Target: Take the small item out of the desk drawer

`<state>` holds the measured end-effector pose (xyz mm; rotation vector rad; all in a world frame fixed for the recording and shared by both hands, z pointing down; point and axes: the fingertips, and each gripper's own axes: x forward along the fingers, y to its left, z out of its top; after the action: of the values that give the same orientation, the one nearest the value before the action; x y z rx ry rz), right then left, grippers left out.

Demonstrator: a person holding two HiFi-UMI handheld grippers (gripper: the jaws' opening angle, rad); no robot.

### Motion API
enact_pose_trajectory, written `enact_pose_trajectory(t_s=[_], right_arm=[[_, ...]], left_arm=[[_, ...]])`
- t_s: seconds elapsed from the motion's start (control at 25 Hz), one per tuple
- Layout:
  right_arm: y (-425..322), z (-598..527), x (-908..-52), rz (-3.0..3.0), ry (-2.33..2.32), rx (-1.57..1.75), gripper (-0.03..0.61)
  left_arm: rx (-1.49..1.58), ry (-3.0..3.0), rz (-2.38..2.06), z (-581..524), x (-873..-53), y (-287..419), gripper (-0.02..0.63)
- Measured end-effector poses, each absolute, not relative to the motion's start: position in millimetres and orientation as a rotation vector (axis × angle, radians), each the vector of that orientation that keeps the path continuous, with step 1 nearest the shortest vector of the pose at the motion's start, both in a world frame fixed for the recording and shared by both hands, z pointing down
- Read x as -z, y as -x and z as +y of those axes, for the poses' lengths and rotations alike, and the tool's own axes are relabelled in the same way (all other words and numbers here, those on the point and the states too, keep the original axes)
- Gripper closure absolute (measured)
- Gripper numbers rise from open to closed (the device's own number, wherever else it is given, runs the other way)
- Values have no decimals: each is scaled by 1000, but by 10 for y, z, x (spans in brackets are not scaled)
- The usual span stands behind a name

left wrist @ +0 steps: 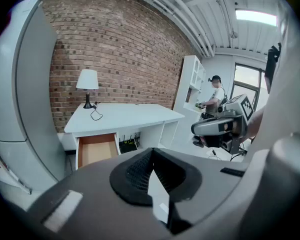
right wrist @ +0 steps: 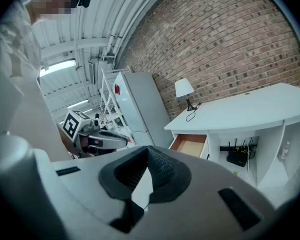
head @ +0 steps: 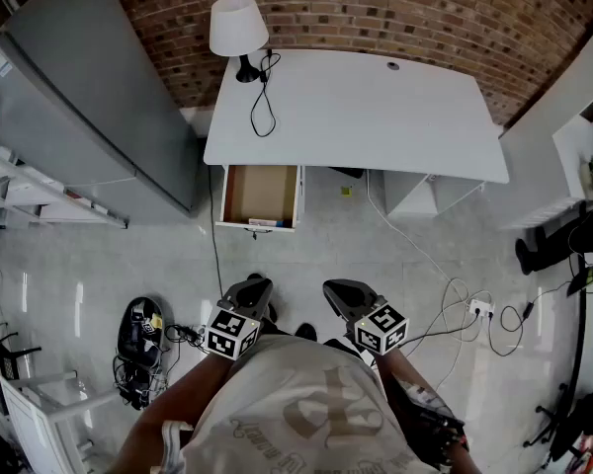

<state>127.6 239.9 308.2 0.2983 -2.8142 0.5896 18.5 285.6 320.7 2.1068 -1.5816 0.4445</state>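
Well, the left tongs [head: 255,289] and the right tongs [head: 341,292] were both squeezed shut on nothing. Well ahead of them, a boxy brown drawer [head: 261,192] stood open under the smooth white desk [head: 376,117]. A small thing [head: 266,222] lay at the drawer's near edge.

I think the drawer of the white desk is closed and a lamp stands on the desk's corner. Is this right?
Not quite. The drawer is pulled open, not closed; the head view shows it standing out from under the white desk. The lamp does stand on the desk's corner.
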Motion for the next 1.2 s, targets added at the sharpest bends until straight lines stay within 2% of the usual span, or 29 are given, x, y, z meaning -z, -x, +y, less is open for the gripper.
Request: enact_pose_trajectory(t_s=[0.48,1.2], right_arm=[[-1554,2564,-2978,-2849,-309,-572,574],[-1518,2757,-3086,-2821,-316,-613,572]], left_arm=[[-477,-2166,-1565,2977,-3060,-558,607],[-434,-2093,-1639,3378,-3094,-490,607]])
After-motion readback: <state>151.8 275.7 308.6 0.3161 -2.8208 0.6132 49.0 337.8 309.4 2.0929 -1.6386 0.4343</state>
